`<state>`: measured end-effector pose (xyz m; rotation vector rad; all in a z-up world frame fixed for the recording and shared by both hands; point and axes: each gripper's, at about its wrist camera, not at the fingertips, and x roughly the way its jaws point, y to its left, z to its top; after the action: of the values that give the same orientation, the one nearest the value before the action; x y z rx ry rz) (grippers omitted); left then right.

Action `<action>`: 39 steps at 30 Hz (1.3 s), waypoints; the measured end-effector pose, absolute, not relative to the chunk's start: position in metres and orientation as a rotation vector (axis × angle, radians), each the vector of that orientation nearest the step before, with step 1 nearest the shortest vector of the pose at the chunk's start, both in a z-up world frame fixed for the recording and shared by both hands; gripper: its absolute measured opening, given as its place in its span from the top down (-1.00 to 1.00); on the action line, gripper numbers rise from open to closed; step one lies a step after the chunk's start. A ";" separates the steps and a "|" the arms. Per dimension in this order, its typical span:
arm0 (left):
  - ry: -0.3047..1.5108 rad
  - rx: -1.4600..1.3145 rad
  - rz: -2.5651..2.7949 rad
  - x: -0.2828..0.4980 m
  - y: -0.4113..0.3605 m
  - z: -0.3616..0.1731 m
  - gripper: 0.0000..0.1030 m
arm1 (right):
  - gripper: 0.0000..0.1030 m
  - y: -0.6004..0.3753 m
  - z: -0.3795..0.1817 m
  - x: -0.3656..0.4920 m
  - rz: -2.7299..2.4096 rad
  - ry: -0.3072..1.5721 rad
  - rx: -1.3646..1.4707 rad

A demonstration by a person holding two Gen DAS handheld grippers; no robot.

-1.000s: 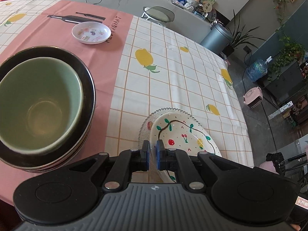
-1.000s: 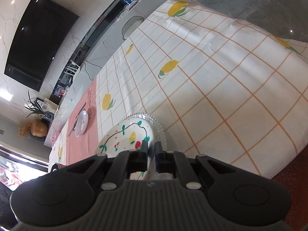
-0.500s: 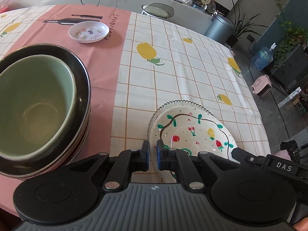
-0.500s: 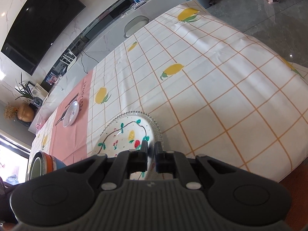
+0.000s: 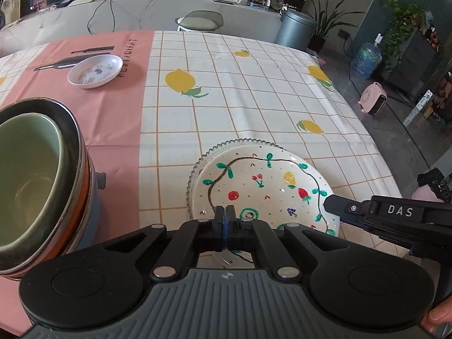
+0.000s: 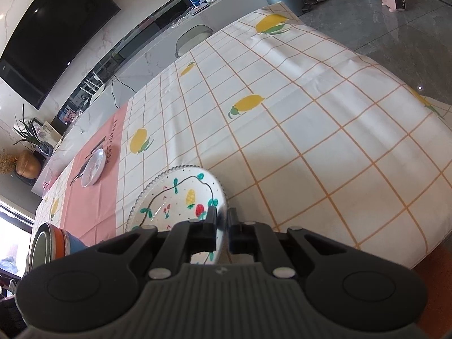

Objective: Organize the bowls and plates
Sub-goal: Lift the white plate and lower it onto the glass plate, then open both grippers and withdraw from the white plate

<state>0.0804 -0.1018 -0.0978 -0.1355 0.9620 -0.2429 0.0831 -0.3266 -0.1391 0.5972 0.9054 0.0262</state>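
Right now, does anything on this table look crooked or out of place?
Yes: the painted fruit plate sits off-centre on the clear glass plate under it, leaving a crescent of beaded rim showing. The right gripper is pinching its edge. Nothing looks spilled or broken.

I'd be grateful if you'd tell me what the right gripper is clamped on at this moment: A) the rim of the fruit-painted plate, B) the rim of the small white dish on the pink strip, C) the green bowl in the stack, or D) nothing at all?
A: the right gripper has its fingers either side of the fruit-painted plate rim, closed on it.
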 end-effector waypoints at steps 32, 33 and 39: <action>1.024 -0.222 -0.211 0.088 -0.080 -0.104 0.56 | 0.77 -0.303 -0.139 0.106 0.043 0.867 0.333; 1.018 -0.217 -0.213 0.088 -0.080 -0.102 0.56 | 0.75 -0.302 -0.137 0.106 0.039 0.862 0.330; 0.999 -0.222 -0.253 0.087 -0.074 -0.076 0.56 | 0.42 -0.296 -0.114 0.101 0.044 0.817 0.295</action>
<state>0.0867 -0.0737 -0.0759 -0.2216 0.9986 -0.2529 0.1014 -0.2963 -0.1137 0.2955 0.8170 0.0438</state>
